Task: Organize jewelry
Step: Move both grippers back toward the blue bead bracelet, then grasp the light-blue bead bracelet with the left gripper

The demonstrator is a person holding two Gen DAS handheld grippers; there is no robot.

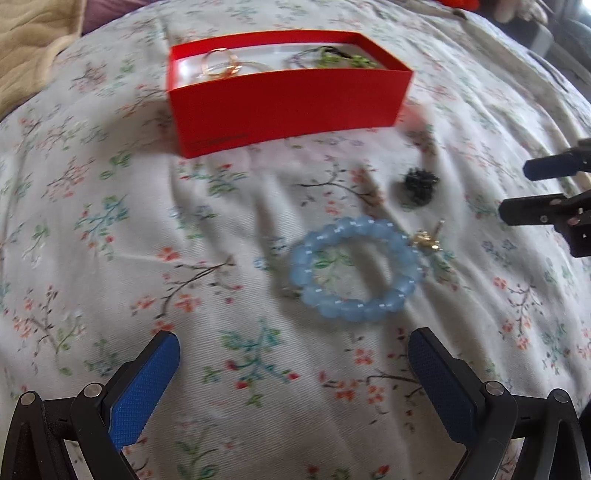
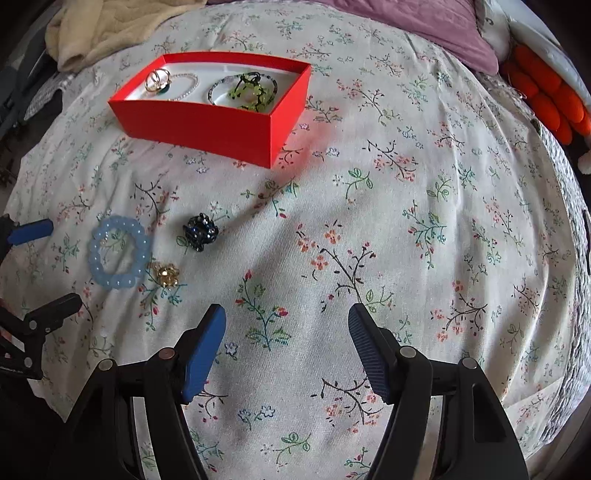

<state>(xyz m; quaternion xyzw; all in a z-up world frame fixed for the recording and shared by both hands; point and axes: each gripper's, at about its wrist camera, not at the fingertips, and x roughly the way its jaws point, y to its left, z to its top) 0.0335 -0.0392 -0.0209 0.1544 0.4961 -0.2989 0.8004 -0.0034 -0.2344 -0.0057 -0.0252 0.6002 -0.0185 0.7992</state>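
Note:
A red box (image 1: pixel 288 107) (image 2: pixel 207 129) sits on the floral bedsheet and holds gold rings (image 2: pixel 158 80), bead bracelets and a green piece (image 2: pixel 251 92). A light blue bead bracelet (image 1: pixel 354 269) (image 2: pixel 119 253) lies on the sheet, with a gold flower piece (image 1: pixel 426 240) (image 2: pixel 167 275) beside it and a dark beaded piece (image 1: pixel 417 186) (image 2: pixel 201 232) a little further toward the box. My left gripper (image 1: pixel 293 354) is open and empty, just short of the blue bracelet. My right gripper (image 2: pixel 287 325) is open and empty, to the right of the loose pieces; it also shows in the left wrist view (image 1: pixel 517 188).
The floral sheet (image 2: pixel 406 221) covers the whole bed. A beige blanket (image 2: pixel 110 26) lies at the far left corner, a purple pillow (image 2: pixel 424 26) at the back, and an orange and white plush toy (image 2: pixel 546 96) at the right edge.

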